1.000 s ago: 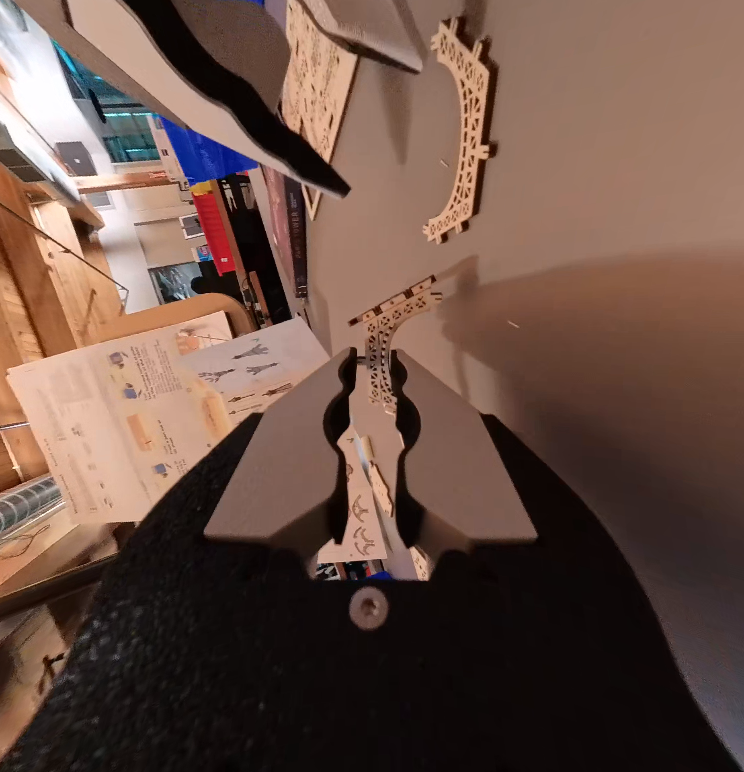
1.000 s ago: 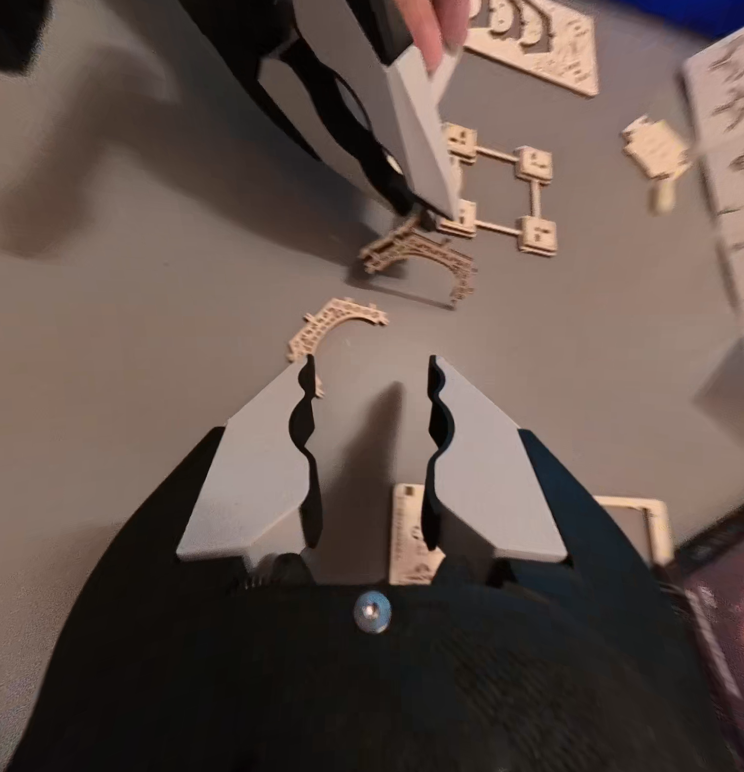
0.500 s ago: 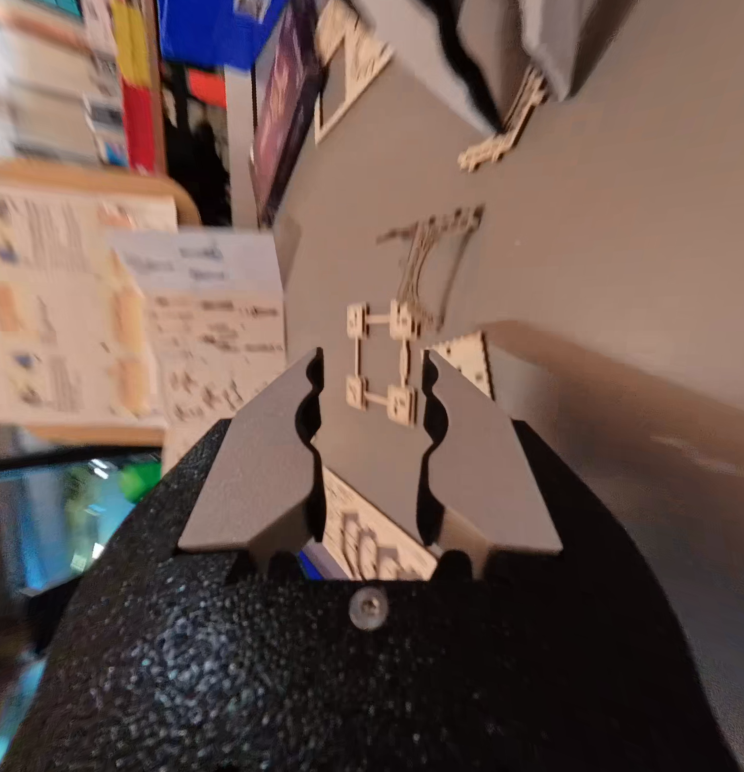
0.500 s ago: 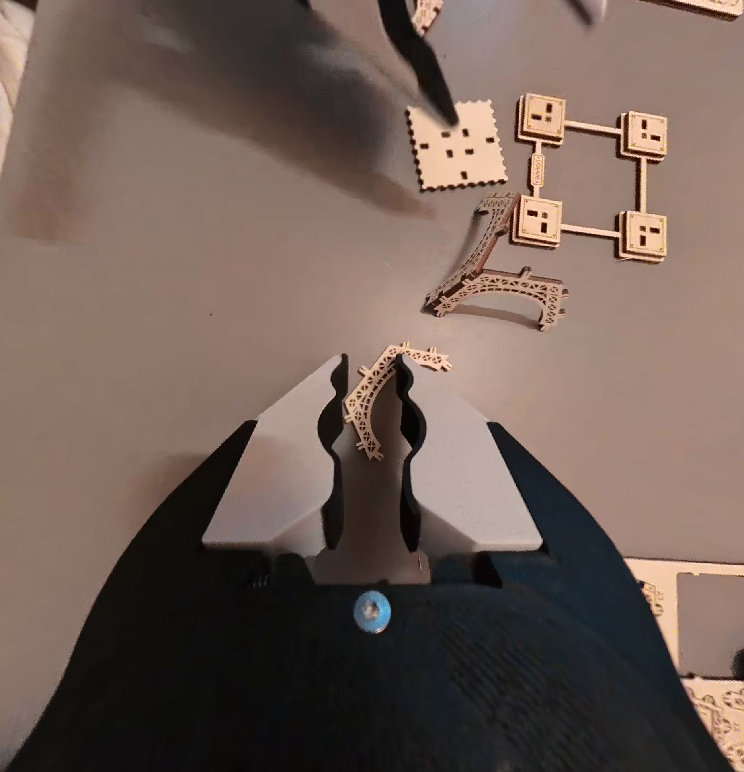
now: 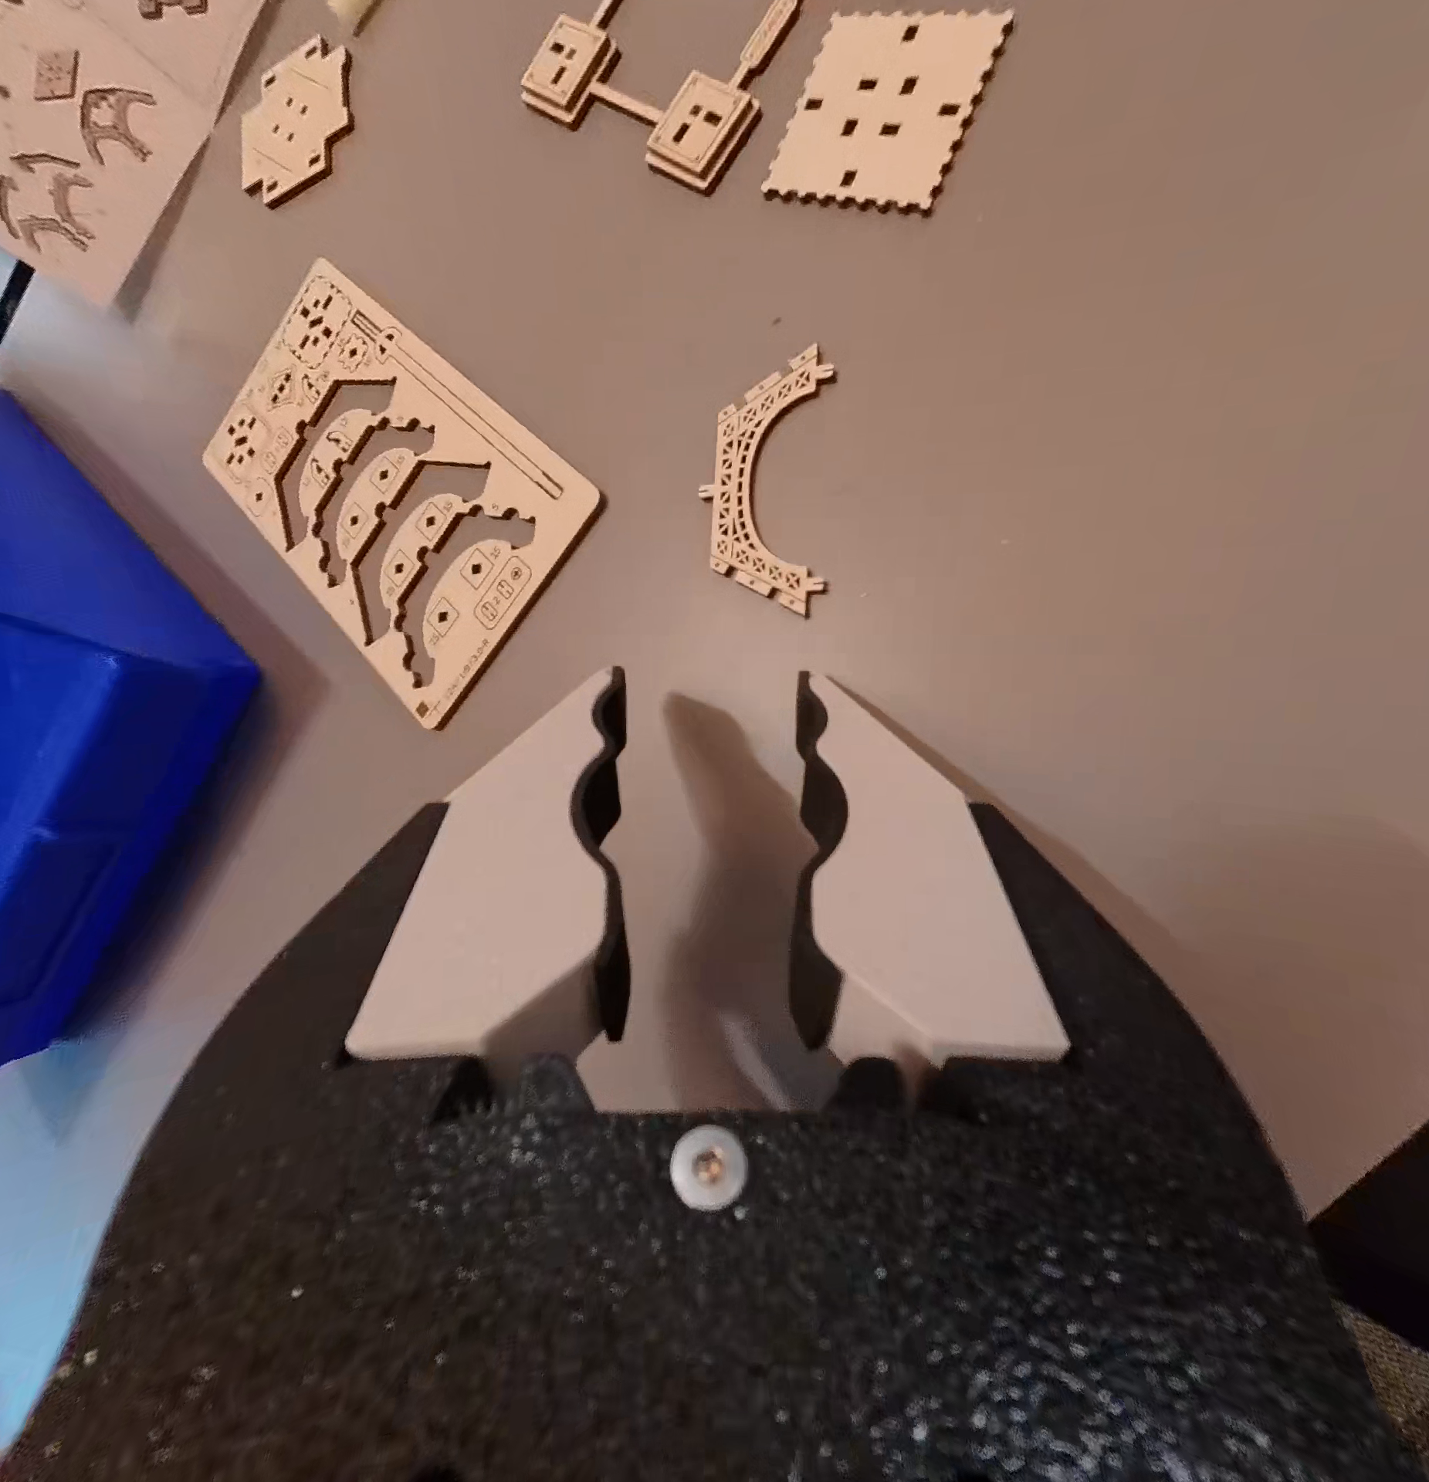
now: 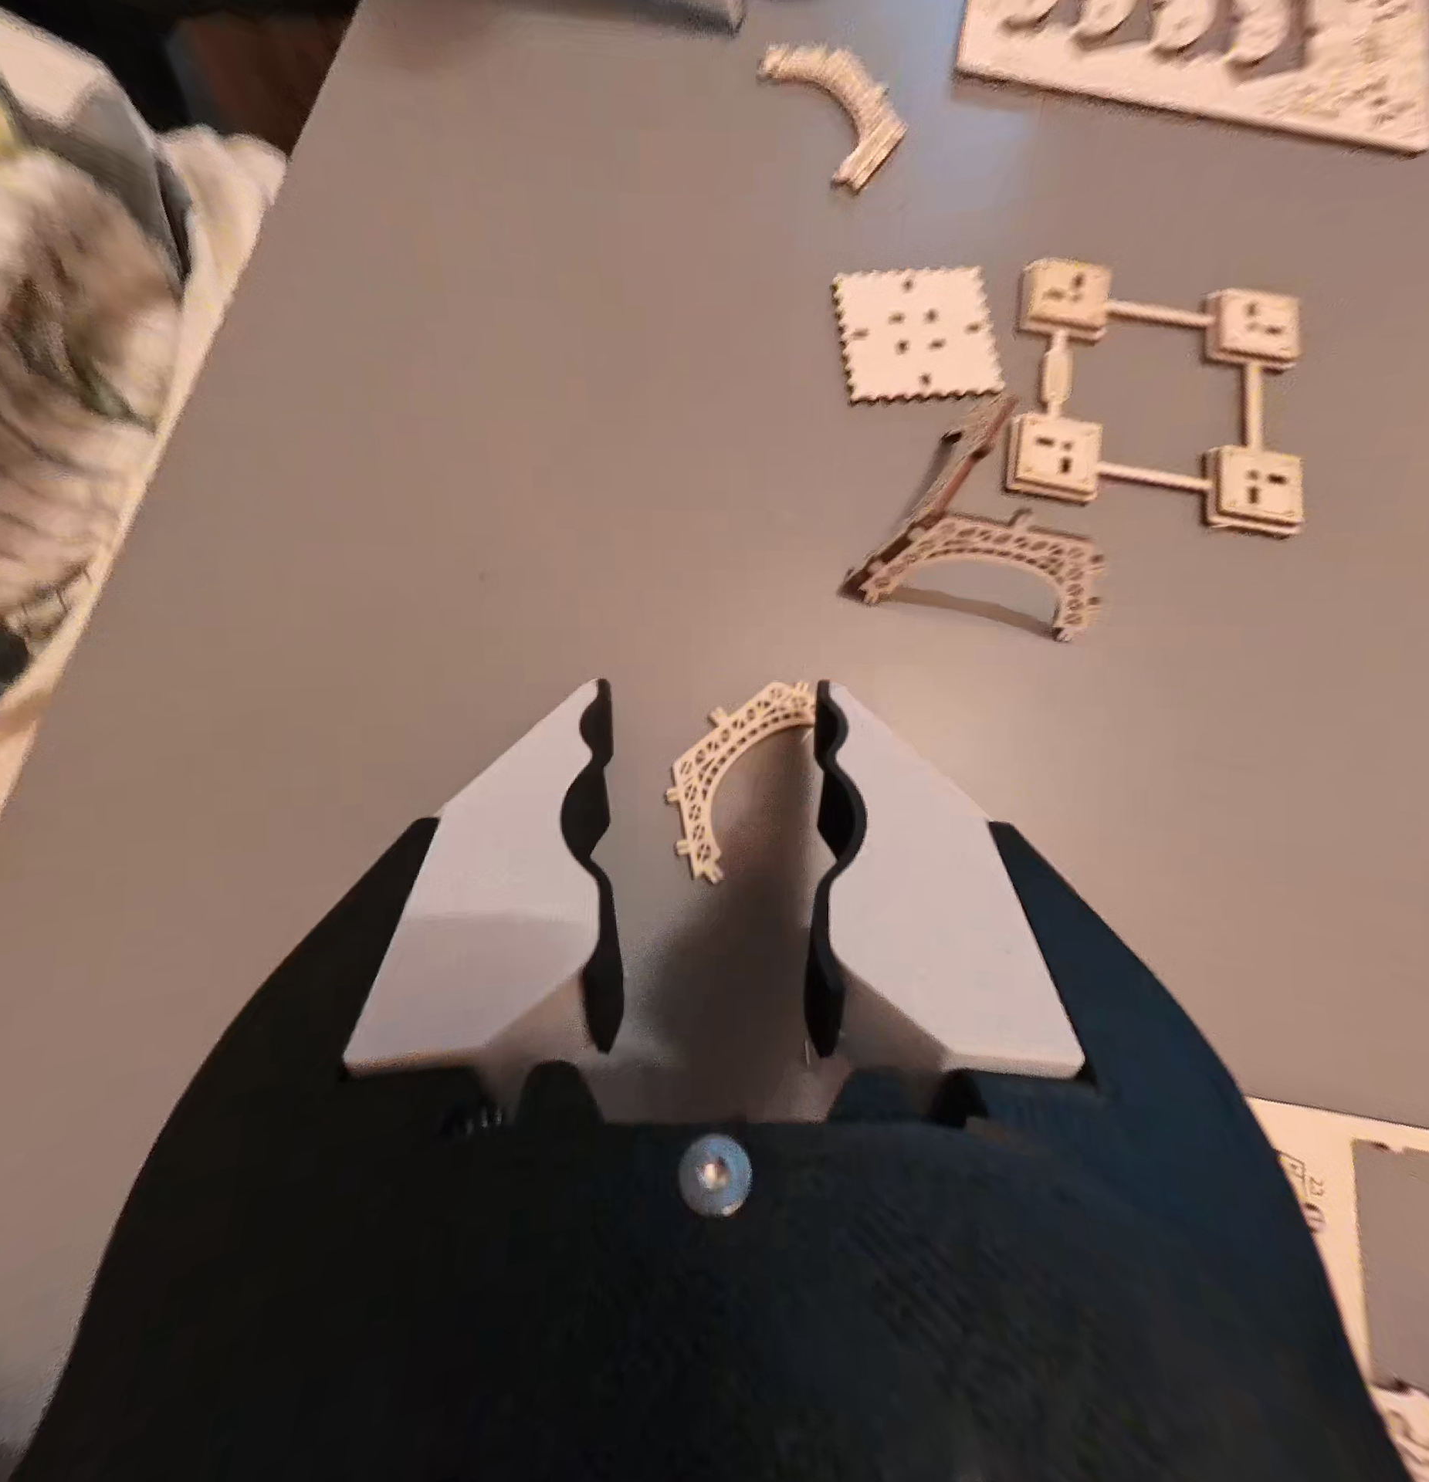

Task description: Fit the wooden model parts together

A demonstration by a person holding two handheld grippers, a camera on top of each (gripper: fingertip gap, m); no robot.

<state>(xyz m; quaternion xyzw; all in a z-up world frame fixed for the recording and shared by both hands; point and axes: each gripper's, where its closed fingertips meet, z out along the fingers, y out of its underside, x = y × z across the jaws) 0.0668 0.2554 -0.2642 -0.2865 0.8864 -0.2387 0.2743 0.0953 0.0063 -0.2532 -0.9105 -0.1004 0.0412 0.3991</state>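
Both tongs widened since half-second ago. Right gripper parted, empty, lattice arch flat on table between tips. Left gripper parted, empty; second arch just ahead, punched sheet ahead-left.

My left gripper points down at the grey surface from above, its two pale fingers reaching toward twelve o'clock in its own view. The jaws stand apart with a clear gap between the wavy black pads, and nothing sits between them. The black body fills the six o'clock half of that view.

My right gripper is posed much the same, tilted forward and down, fingers aimed at twelve o'clock. Its jaws are also parted, pads not touching anything. The black body spreads from four to eight o'clock. Neither gripper shows in the other's view.
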